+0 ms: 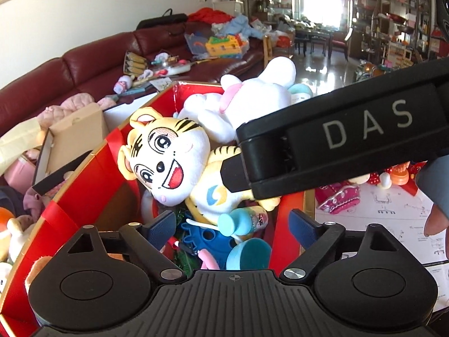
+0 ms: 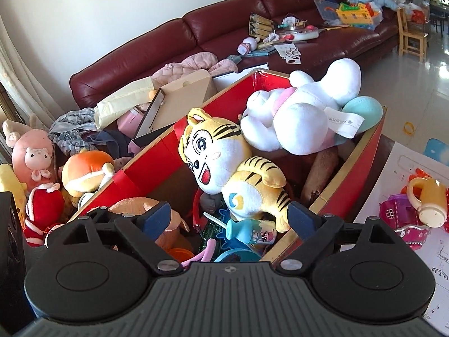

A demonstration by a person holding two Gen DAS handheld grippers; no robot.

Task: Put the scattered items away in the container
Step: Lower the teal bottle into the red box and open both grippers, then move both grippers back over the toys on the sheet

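Both grippers' fingers (image 1: 160,229) (image 2: 155,219) spread, empty — tiger plush (image 2: 238,174) below in red box (image 2: 157,151).

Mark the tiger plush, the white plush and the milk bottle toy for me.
tiger plush (image 2: 221,165): right wrist view, on its white face.
white plush (image 2: 297,120): right wrist view, on its belly.
milk bottle toy (image 1: 244,220): left wrist view, on its blue neck and body.
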